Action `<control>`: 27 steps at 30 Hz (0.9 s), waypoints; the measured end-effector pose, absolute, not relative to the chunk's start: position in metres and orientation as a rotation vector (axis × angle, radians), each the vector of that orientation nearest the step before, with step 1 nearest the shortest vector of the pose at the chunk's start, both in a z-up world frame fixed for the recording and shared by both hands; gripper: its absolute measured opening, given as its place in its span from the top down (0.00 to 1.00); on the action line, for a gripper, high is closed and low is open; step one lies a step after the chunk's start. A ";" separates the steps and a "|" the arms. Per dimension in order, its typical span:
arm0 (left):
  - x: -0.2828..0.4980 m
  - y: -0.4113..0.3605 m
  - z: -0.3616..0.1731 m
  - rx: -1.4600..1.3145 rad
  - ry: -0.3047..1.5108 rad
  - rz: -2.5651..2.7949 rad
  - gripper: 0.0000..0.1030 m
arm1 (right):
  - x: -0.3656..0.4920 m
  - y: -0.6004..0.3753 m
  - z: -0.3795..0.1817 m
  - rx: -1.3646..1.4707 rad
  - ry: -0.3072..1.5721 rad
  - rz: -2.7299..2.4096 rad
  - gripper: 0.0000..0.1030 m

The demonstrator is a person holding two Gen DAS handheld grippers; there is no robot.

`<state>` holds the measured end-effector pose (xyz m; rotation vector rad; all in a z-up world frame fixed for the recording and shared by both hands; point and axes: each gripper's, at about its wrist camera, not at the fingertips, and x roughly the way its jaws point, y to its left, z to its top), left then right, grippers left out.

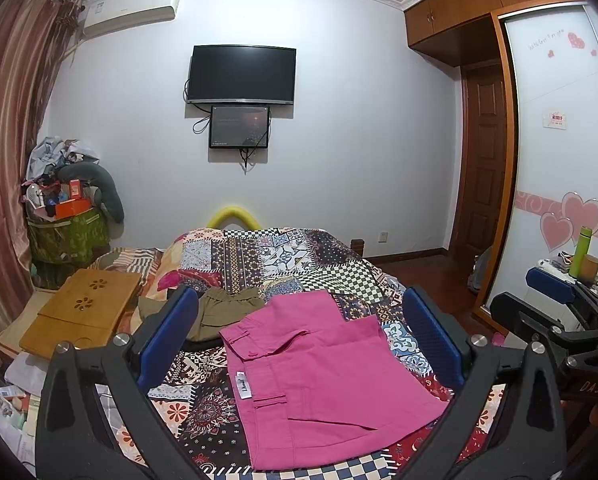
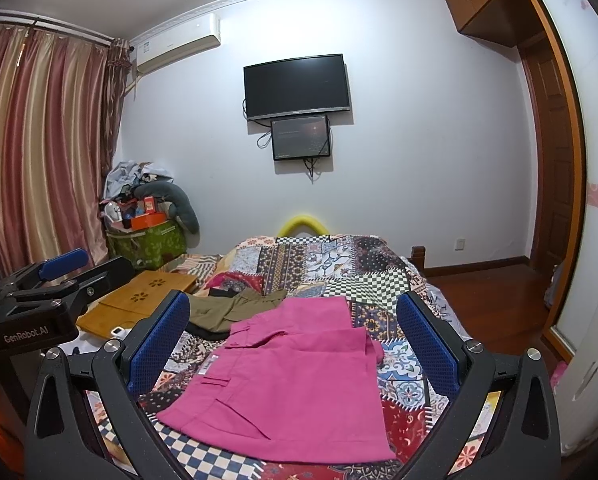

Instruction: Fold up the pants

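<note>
A pale, evenly lit far wall point(image 1: 339, 140) carried a black flat television point(image 1: 242, 74) with a smaller dark screen point(image 1: 239, 127) just beneath it. A white air conditioner point(image 1: 131, 10) hung high at the left, beside striped reddish curtains point(image 2: 39, 140). At the right stood a brown wooden wardrobe point(image 1: 451, 12) and brown panelled door point(image 1: 483, 160), above a reddish wooden floor point(image 2: 491, 292).
</note>
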<state>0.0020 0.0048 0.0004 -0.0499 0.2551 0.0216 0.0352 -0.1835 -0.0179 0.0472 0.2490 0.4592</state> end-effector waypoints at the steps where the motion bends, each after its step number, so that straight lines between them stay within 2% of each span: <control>1: 0.001 0.005 0.001 -0.050 0.255 0.020 0.00 | 0.035 -0.183 -0.018 0.047 0.249 0.459 0.00; 27: 0.044 0.012 -0.018 -0.058 0.334 0.028 0.00 | 0.062 -0.186 -0.033 0.053 0.302 0.449 0.00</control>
